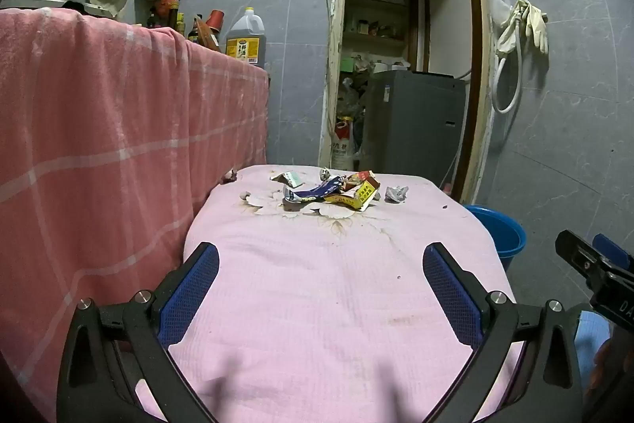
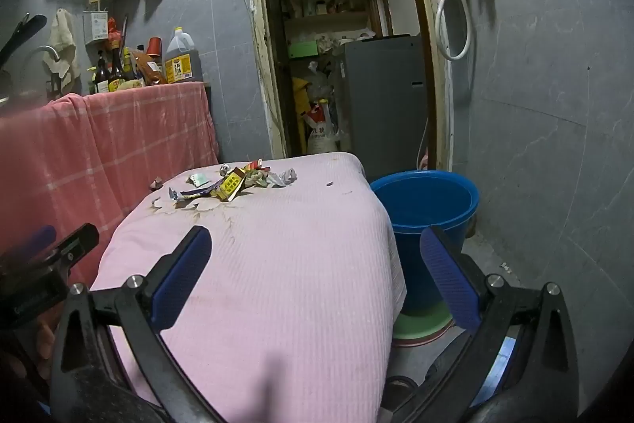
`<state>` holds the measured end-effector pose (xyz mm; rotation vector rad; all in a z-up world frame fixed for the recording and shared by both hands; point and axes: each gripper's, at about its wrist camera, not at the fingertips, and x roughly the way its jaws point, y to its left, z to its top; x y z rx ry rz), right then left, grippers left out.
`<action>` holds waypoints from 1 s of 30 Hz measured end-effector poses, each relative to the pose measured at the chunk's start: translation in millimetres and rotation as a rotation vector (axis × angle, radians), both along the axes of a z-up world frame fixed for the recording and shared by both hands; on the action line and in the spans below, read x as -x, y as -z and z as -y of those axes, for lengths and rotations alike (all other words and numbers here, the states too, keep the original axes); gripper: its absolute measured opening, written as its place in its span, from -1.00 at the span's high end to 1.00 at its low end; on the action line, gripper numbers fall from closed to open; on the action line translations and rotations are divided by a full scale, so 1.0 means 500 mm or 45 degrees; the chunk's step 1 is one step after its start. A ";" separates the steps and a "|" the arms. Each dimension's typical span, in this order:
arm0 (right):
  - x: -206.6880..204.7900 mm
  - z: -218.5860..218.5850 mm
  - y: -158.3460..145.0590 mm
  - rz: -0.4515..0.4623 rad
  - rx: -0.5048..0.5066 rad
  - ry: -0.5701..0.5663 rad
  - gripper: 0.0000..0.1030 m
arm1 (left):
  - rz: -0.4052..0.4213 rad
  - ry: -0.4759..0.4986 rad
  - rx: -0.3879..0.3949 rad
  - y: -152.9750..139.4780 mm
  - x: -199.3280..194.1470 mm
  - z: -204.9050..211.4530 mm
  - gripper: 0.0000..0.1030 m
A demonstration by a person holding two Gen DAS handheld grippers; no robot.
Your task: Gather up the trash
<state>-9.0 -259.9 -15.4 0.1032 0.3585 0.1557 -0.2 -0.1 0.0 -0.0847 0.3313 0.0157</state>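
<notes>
A low table draped in a pale pink ribbed cloth point(image 1: 340, 284) fills the foreground of both wrist views. Near its far edge lies a small heap of trash: a crushed yellow and red cardboard packet point(image 1: 358, 194), a torn dark blue foil wrapper point(image 1: 317, 192), a green and white scrap of packaging point(image 1: 291, 178) and a crumpled ball of white paper point(image 1: 396, 193). The left gripper point(image 1: 321, 264), with blue textured pads on black arms, hovers over the near part of the cloth with its jaws spread wide and nothing between them, well apart from the heap. The right gripper point(image 2: 315, 256) likewise stands fully spread and empty, over the table's right corner. Beside that corner, on the floor, stands a round blue plastic bucket point(image 2: 426, 224). To the left hangs a salmon-pink checked cloth point(image 1: 111, 145) over a counter.
</notes>
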 end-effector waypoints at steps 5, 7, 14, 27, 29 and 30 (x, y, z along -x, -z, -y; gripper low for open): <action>0.000 0.000 0.001 0.003 -0.004 0.000 -1.00 | -0.003 0.001 -0.003 0.000 0.000 0.000 -0.96; 0.000 0.000 0.001 0.001 -0.005 0.000 -1.00 | -0.004 0.001 -0.003 0.000 0.000 0.000 -0.96; 0.000 -0.001 0.002 0.000 -0.008 0.001 -1.00 | -0.006 0.003 -0.002 0.000 0.000 0.002 -0.96; 0.000 -0.001 0.003 -0.002 -0.009 0.001 -1.00 | -0.007 0.001 0.000 0.000 0.000 0.000 -0.96; 0.000 -0.001 0.003 -0.002 -0.010 0.000 -1.00 | -0.007 0.001 -0.002 0.000 0.000 0.001 -0.96; 0.000 -0.001 0.003 -0.003 -0.009 0.001 -1.00 | -0.009 0.001 -0.002 0.001 0.000 0.001 -0.96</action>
